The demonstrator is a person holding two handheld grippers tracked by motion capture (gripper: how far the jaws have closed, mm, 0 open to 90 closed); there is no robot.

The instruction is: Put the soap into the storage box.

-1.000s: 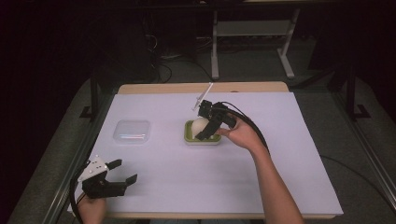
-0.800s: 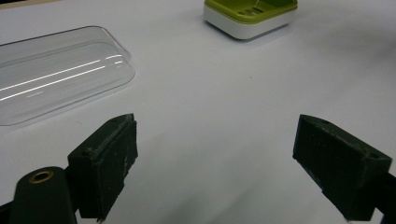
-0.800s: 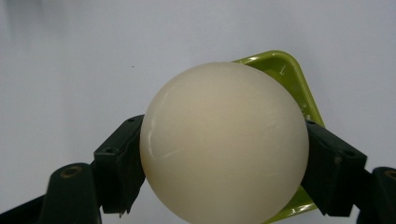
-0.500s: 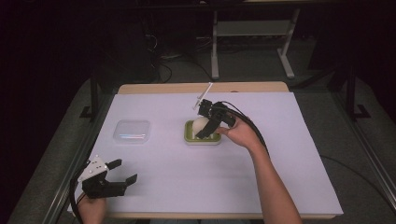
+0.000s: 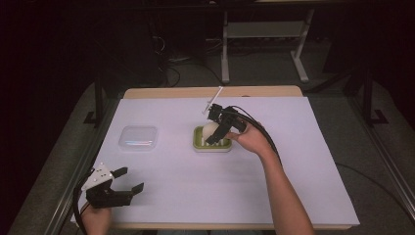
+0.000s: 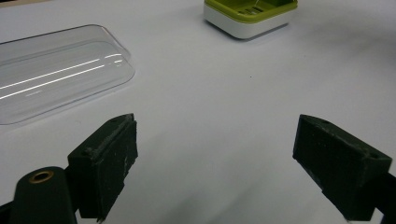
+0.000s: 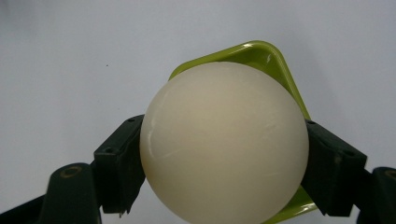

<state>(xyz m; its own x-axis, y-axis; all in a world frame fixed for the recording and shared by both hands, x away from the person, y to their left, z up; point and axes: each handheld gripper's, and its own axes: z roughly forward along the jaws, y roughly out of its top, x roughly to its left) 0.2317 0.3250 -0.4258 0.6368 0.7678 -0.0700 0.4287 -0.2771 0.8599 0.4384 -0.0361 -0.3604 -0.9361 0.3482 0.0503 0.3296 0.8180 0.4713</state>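
Observation:
A cream oval soap [image 7: 224,144] sits between the jaws of my right gripper [image 7: 224,168], which is shut on it just above a green soap dish [image 7: 261,53]. From above, the right gripper [image 5: 214,132] holds the soap [image 5: 209,129] over the green dish [image 5: 211,145] at the middle of the table. My left gripper [image 5: 128,179] rests open near the front left corner, nothing between its fingers. Its own view has the left gripper [image 6: 215,163] pointing at bare white table, with the dish [image 6: 250,16] far ahead.
A clear plastic lid [image 5: 138,138] lies flat left of the dish, also close ahead of the left gripper as the lid [image 6: 56,70]. White paper [image 5: 303,161] covers the table. A white rod [image 5: 211,100] sticks up from the right gripper.

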